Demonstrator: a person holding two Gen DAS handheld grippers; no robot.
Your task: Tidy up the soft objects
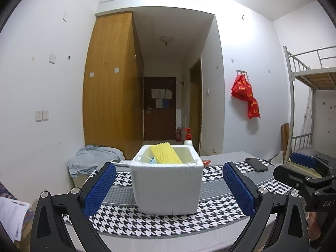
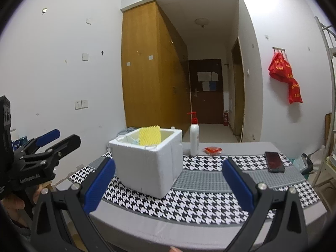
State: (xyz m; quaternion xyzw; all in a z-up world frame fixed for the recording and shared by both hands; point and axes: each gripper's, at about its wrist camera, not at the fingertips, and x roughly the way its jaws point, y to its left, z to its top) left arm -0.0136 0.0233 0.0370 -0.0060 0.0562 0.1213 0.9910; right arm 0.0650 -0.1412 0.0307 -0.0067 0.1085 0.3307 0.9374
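Nearest the left wrist camera, the left gripper (image 1: 169, 185) is spread wide with nothing between its blue-padded fingers (image 1: 100, 187), which frame a white foam box (image 1: 167, 185) from either side without touching it. The right gripper (image 2: 169, 187) is likewise spread and empty, its blue pads (image 2: 238, 185) standing apart over the houndstooth mat (image 2: 199, 208) that covers the near part of the grey table (image 2: 147, 231); in the left wrist view this gripper shows at the right edge, side-on. The foam box stands upright on the mat, left of centre in the right wrist view. Inside it a yellow sponge (image 1: 166, 152) with a bumpy face leans tilted against the back wall, its upper end rising above the rim, and beside it lies a light blue face mask (image 1: 151, 160) whose white ear loop hangs over the box edge. Further back on the mat, well to the right of the box, a black phone (image 2: 274, 161) lies flat. Beyond the box, a white pump bottle (image 2: 194, 136) with a red head stands upright on the bare table, and near it to the right lies a small red packet (image 2: 213, 150). Behind all this are a wooden wardrobe (image 2: 151, 67), a dark door (image 2: 206, 96) at the end of the hallway, and red bags (image 2: 286, 77) hanging on the right-hand wall.
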